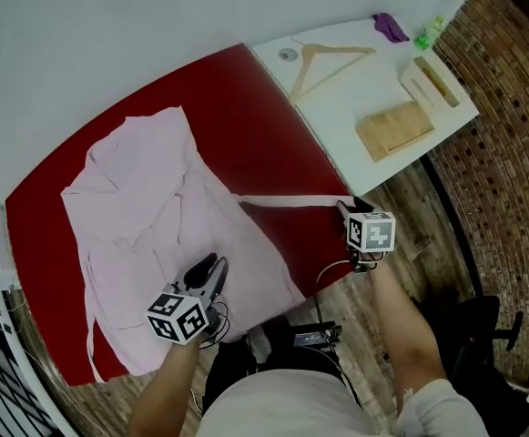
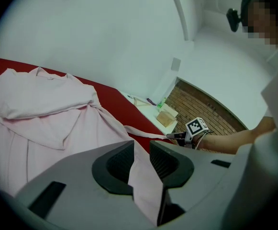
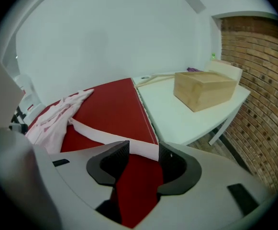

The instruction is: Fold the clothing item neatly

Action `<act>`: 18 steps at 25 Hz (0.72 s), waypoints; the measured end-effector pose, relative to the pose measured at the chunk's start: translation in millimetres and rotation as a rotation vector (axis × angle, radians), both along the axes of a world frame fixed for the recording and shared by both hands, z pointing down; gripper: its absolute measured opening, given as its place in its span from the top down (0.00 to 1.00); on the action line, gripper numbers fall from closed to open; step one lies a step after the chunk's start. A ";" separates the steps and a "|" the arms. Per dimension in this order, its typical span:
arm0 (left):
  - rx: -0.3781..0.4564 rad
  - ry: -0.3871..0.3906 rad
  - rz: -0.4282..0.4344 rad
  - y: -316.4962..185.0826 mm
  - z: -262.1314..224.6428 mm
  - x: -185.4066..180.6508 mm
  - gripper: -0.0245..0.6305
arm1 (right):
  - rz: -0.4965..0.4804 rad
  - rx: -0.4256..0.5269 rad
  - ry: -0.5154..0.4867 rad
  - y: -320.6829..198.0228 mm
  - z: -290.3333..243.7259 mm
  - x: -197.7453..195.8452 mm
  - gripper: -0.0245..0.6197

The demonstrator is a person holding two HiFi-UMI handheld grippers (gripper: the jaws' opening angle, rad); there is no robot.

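On the red bench [image 1: 246,98] the pink robe [image 1: 146,198] lies spread, its sash [image 1: 291,200] stretched rightward. The left gripper [image 1: 211,264] fingers [image 2: 119,163] pinch the robe's near hem. The right gripper [image 1: 344,209] fingers [image 3: 111,163] stand apart, with the sash end loose at their tips. Best to lay the sash onto the robe before folding. The hanger [image 1: 328,62] and wooden box [image 1: 393,127] on the white bench [image 1: 337,126] sit well clear.

Head view steep above red table [image 1: 246,107]; gripper views low along it (shared).

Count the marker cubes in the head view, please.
2. One cube is over the robe's near edge; the other is by the red table's right edge. None seems hidden.
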State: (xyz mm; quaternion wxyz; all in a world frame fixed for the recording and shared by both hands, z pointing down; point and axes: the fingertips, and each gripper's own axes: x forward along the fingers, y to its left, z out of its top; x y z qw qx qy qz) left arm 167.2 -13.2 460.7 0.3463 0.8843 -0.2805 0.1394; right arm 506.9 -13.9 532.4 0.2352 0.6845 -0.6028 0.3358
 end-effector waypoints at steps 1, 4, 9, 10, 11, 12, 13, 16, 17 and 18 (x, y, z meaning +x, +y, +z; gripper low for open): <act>0.002 -0.001 0.006 1.1 -0.7 4.1 0.81 | 0.025 -0.005 -0.010 2.8 1.7 7.0 0.70; 0.007 -0.006 0.028 5.0 -2.6 16.8 0.81 | 0.085 -0.021 -0.065 8.5 11.7 20.6 0.70; 0.008 -0.017 0.055 11.4 -2.8 32.3 0.81 | 0.143 -0.038 -0.217 7.0 25.9 28.3 0.70; 0.008 -0.019 0.058 12.5 -2.9 33.6 0.81 | 0.144 -0.045 -0.238 6.2 26.7 28.2 0.70; 0.007 -0.020 0.059 13.6 -2.7 34.3 0.81 | 0.142 -0.054 -0.254 6.1 27.1 27.9 0.70; 0.006 -0.022 0.059 14.6 -2.4 34.6 0.81 | 0.137 -0.063 -0.264 6.6 27.2 27.5 0.70; 0.006 -0.024 0.059 15.5 -2.2 34.7 0.81 | 0.130 -0.070 -0.268 7.5 26.6 27.2 0.70; 0.008 -0.027 0.059 16.9 -3.9 36.0 0.81 | 0.102 -0.069 -0.217 9.9 19.4 28.0 0.89; 0.010 -0.028 0.059 17.1 -4.8 36.6 0.81 | 0.083 -0.065 -0.184 9.4 15.5 26.9 0.91; 0.012 -0.028 0.058 17.4 -6.0 37.0 0.81 | 0.060 -0.060 -0.148 8.5 10.7 24.8 0.91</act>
